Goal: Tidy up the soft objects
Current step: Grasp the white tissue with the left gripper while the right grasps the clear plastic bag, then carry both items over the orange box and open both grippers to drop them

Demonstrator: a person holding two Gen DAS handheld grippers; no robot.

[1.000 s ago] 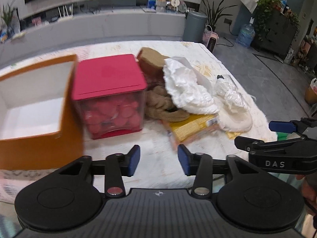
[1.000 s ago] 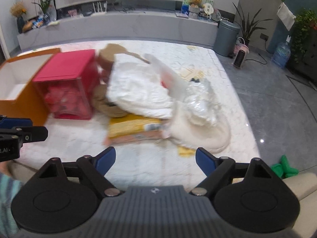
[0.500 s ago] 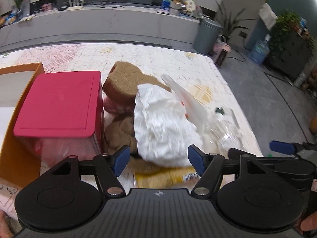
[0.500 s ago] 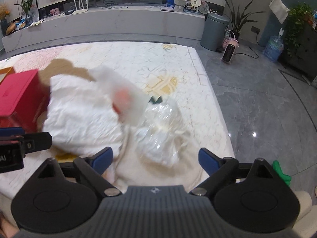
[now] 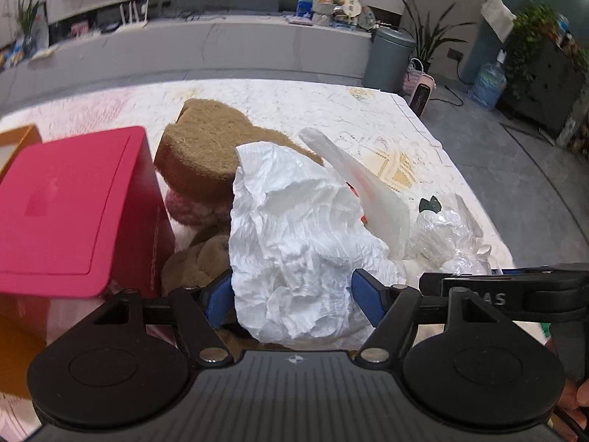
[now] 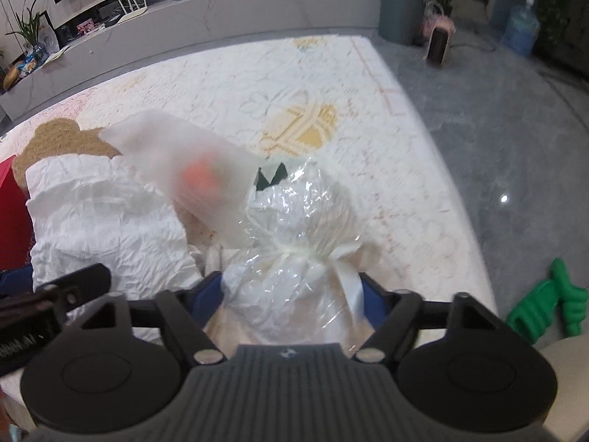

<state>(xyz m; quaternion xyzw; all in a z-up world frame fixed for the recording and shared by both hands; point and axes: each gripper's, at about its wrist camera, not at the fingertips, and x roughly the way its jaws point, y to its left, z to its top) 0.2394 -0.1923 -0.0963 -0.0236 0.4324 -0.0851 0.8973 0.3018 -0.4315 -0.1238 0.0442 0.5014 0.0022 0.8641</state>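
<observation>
A pile of soft things lies on a pale patterned rug (image 5: 368,118). My left gripper (image 5: 292,296) is open, its blue pads on either side of a crumpled white cloth (image 5: 294,243), also in the right wrist view (image 6: 106,221). My right gripper (image 6: 292,294) is open around a clear plastic-wrapped white bundle (image 6: 302,243) tied with a ribbon. A brown plush (image 5: 206,147) lies behind the cloth. A frosted white bag (image 6: 184,169) with something orange inside leans between cloth and bundle.
A pink-lidded clear box (image 5: 70,213) stands left of the pile, with an orange box (image 5: 18,140) behind it. A green toy (image 6: 541,313) lies on the grey floor to the right. A low grey bench (image 5: 221,48) and a bin (image 5: 390,59) stand beyond the rug.
Both grippers have moved forward and down onto the pile. The left jaws have opened wider and now straddle the white cloth. The right jaws now straddle the plastic-wrapped bundle.
</observation>
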